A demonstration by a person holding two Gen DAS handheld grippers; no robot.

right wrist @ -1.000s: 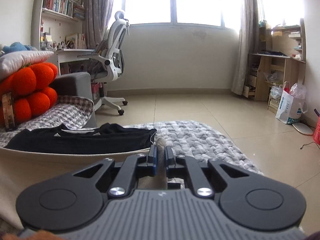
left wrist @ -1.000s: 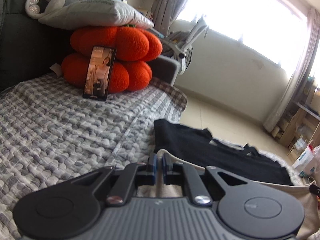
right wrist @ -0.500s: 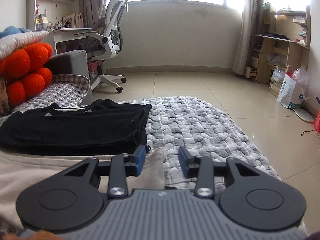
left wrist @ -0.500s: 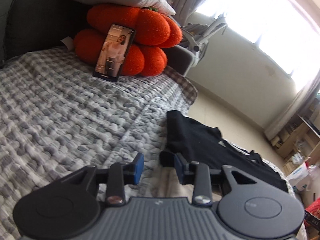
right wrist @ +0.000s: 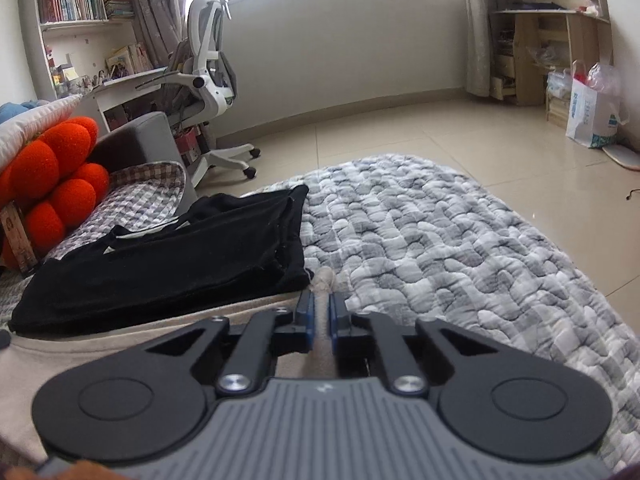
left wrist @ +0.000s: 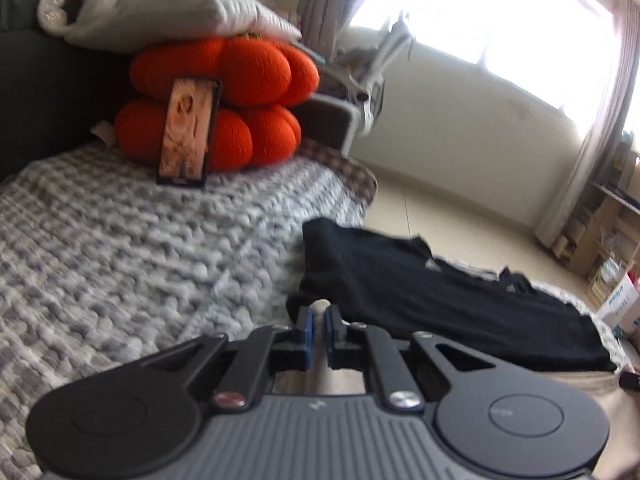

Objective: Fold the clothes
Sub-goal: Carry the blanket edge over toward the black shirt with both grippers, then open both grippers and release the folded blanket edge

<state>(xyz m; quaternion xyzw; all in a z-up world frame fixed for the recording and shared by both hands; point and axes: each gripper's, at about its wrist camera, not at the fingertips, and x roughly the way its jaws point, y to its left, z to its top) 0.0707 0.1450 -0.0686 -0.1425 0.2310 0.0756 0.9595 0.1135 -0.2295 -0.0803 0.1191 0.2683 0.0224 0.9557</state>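
Note:
A beige garment [right wrist: 100,352] lies on the grey-and-white quilt [right wrist: 440,240], stretched between the two grippers. My left gripper [left wrist: 318,320] is shut on one corner of the beige garment [left wrist: 320,306], a tuft of cloth poking out past the blue pads. My right gripper [right wrist: 321,306] is shut on the other corner, cloth bunched between its pads too. Just beyond both grippers lies a folded black garment [left wrist: 440,292] [right wrist: 172,260], flat on the quilt and touching the beige edge.
Orange round cushions [left wrist: 224,100] with a phone [left wrist: 188,132] propped against them sit at the back left under a white pillow [left wrist: 172,16]. A white office chair [right wrist: 208,80], bookshelf [right wrist: 72,0], wooden shelves [right wrist: 552,52] and a paper bag [right wrist: 592,116] stand on the tiled floor.
Both grippers opened half a second ago, shifted along the beige garment near the black one, and have closed again on the beige cloth. The right gripper has rolled, tilting its view.

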